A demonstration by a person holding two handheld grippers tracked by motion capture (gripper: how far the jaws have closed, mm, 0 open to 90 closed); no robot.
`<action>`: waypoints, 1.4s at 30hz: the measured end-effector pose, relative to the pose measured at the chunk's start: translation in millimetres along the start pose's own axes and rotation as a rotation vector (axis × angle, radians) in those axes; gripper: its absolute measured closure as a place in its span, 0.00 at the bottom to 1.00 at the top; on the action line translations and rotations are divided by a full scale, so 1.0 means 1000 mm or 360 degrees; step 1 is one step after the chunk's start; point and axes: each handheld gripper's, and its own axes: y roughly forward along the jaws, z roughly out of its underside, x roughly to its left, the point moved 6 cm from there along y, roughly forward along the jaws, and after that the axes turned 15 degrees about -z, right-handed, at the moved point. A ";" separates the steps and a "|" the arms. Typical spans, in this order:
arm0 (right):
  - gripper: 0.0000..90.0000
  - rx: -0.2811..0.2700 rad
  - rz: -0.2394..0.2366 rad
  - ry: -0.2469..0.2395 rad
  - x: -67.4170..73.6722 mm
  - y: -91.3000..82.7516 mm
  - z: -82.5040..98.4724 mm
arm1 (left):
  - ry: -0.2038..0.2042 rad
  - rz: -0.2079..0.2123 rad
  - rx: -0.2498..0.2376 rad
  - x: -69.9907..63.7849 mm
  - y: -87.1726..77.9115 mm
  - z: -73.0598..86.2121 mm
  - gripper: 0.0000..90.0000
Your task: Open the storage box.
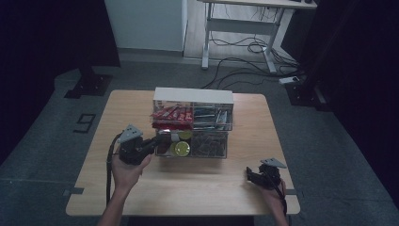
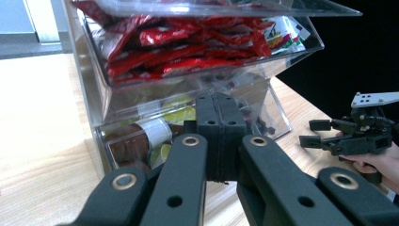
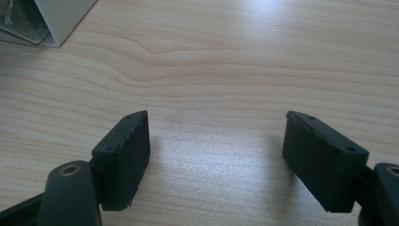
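Note:
A clear two-tier organizer (image 1: 193,96) stands at the middle of the wooden table (image 1: 188,188). Its upper bins hold red packets (image 1: 170,114) (image 2: 188,42) and other packets (image 1: 211,117). The lower drawers hold a brown bottle (image 2: 136,141), yellow-lidded jars (image 1: 181,149) and dark pieces (image 1: 209,145). My left gripper (image 1: 153,141) (image 2: 221,108) is shut, its tips at the front left of the lower drawer; nothing shows between the jaws. My right gripper (image 1: 249,174) (image 3: 216,136) (image 2: 315,133) is open, low over bare table near the front right.
The organizer's white corner (image 3: 56,19) lies up and left of my right gripper. On the floor behind the table stand a white desk frame with loose cables (image 1: 244,42) and black stand bases (image 1: 89,84) (image 1: 306,92).

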 end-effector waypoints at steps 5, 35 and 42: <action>0.27 -0.0001 0.0002 0.0004 0.000 -0.001 0.000 | 0.0012 0.0018 0.0005 -0.002 0.003 -0.007 1.00; 0.27 -0.0003 0.0019 0.0025 -0.001 -0.001 0.000 | -0.0019 0.0118 0.0029 -0.011 0.021 -0.033 1.00; 0.27 -0.0004 0.0020 0.0026 -0.001 -0.001 0.000 | -0.0023 0.0114 0.0059 -0.010 0.027 -0.037 1.00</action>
